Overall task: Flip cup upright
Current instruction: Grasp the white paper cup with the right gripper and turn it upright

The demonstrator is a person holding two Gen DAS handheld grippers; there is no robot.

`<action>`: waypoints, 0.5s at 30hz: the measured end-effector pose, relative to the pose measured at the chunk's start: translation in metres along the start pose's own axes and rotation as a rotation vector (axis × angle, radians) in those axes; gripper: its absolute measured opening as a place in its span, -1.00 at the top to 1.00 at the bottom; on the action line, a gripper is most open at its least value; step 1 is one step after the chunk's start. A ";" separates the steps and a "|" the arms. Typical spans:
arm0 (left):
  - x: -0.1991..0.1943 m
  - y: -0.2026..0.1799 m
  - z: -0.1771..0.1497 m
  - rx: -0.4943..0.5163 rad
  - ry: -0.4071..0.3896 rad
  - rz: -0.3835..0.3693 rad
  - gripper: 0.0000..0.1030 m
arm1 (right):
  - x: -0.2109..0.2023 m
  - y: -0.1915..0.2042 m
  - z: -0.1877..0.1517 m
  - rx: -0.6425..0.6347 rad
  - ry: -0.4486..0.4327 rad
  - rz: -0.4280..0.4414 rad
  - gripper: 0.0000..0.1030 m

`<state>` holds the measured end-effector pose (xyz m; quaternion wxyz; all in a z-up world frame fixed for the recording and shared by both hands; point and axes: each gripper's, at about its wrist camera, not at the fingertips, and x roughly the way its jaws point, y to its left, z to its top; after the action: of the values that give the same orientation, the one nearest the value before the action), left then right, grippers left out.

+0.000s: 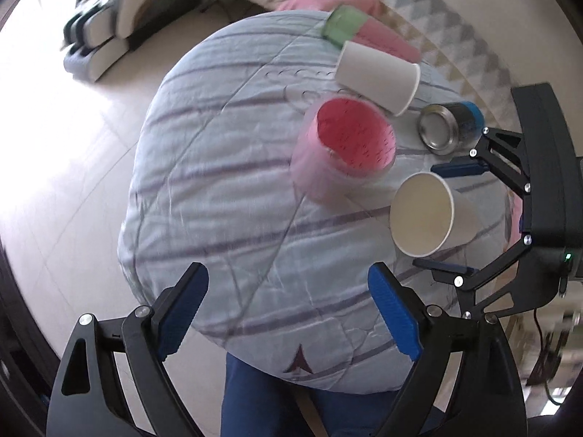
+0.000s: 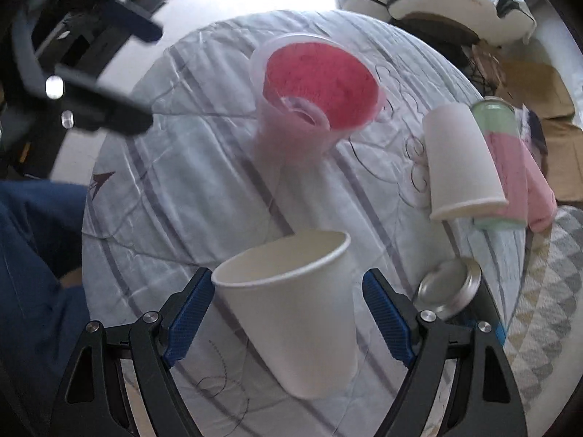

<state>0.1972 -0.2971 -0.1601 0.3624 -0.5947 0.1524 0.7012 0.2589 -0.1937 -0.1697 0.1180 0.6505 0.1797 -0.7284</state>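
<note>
White paper cup [image 2: 291, 309] sits between the right gripper [image 2: 288, 313] fingers, mouth up and tilted.
Jaws look spread, no firm pinch, so I'd say the flip is mostly done, just needs setting down on the striped quilt [image 2: 182, 182]. Left gripper [image 1: 288, 313] is spread too, holding nothing. Cup base contact is hard to make out, and the pink plastic cup [image 2: 313, 98] is blurry.

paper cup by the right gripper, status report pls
Left gripper open, empty. Right gripper open, straddling white paper cup, no firm grip seen. Cup mouth-up, tilted. Metal can close beside it.
</note>
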 end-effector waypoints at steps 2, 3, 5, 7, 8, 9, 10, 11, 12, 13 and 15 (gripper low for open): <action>0.001 -0.004 -0.009 -0.039 -0.008 0.016 -0.77 | 0.002 -0.001 -0.002 -0.028 -0.021 -0.005 -0.61; 0.002 -0.005 -0.012 -0.053 -0.011 0.019 -0.77 | 0.003 -0.002 -0.003 -0.033 -0.028 0.000 -0.45; 0.003 -0.010 -0.018 -0.089 -0.020 0.030 -0.77 | -0.001 -0.005 -0.009 -0.021 -0.068 0.017 -0.43; 0.003 -0.014 -0.022 -0.126 -0.031 0.033 -0.77 | -0.006 -0.014 -0.016 0.023 -0.114 0.045 -0.43; 0.002 -0.016 -0.023 -0.142 -0.036 0.036 -0.77 | -0.010 -0.021 -0.021 0.066 -0.144 0.060 -0.43; 0.000 -0.018 -0.024 -0.158 -0.046 0.036 -0.77 | -0.012 -0.025 -0.023 0.095 -0.162 0.069 -0.43; -0.001 -0.019 -0.024 -0.170 -0.057 0.039 -0.77 | -0.016 -0.031 -0.028 0.142 -0.197 0.085 -0.43; -0.003 -0.022 -0.024 -0.179 -0.073 0.044 -0.77 | -0.021 -0.038 -0.033 0.196 -0.241 0.097 -0.43; -0.005 -0.025 -0.023 -0.183 -0.088 0.053 -0.77 | -0.025 -0.043 -0.036 0.236 -0.273 0.104 -0.43; -0.007 -0.027 -0.022 -0.185 -0.096 0.061 -0.77 | -0.030 -0.050 -0.040 0.294 -0.322 0.110 -0.43; -0.008 -0.034 -0.019 -0.175 -0.112 0.058 -0.77 | -0.040 -0.062 -0.048 0.384 -0.415 0.112 -0.43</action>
<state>0.2347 -0.2887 -0.1498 0.2965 -0.5794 0.0872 0.7542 0.2823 -0.1202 -0.1279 0.0668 0.5069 -0.0256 -0.8590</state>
